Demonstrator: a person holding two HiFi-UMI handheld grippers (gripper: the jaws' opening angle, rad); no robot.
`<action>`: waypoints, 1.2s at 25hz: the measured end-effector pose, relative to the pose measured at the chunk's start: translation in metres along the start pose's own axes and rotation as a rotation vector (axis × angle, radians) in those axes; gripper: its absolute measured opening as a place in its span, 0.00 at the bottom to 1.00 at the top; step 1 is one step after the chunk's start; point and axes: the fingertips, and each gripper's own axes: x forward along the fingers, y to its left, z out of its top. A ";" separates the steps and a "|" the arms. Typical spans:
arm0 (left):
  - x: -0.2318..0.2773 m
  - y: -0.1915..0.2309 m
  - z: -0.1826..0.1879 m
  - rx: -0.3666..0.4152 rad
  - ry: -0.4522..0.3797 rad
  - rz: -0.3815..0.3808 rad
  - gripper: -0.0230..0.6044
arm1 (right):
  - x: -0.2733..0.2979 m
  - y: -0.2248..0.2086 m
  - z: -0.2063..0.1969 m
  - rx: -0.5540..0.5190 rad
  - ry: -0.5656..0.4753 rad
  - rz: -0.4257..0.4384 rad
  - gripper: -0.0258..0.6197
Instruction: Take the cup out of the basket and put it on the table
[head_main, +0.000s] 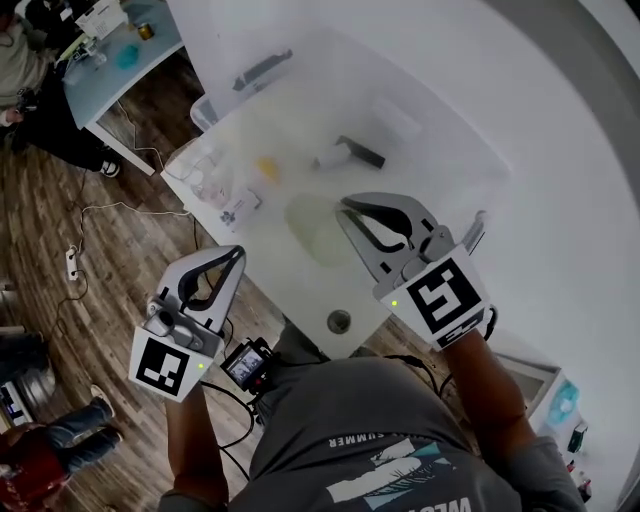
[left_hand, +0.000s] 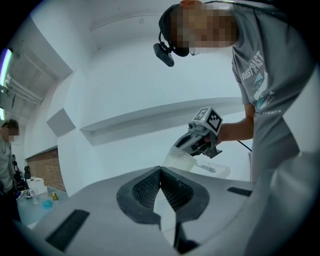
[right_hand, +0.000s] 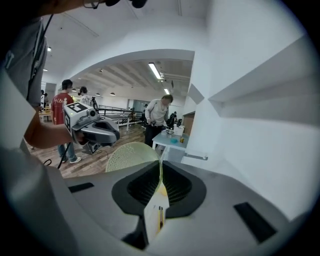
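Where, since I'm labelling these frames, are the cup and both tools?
cup (head_main: 312, 232), head view, its pale side wall.
right tool (head_main: 345, 208), head view, between its fingertips on the cup's rim.
left tool (head_main: 237, 254), head view, between its shut fingertips.

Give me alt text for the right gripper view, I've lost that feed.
The right claw is shut on the rim of a pale, textured cup. The left claw hovers beyond it at the left, with wood floor and standing people behind.
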 end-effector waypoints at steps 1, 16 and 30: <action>-0.004 0.000 -0.001 -0.003 0.001 0.010 0.05 | 0.001 0.011 0.000 -0.008 0.004 0.019 0.09; -0.042 -0.017 -0.033 -0.055 0.034 0.092 0.05 | 0.019 0.136 -0.057 -0.023 0.097 0.265 0.09; -0.073 -0.035 -0.050 -0.085 0.084 0.130 0.05 | 0.071 0.173 -0.233 0.014 0.410 0.265 0.09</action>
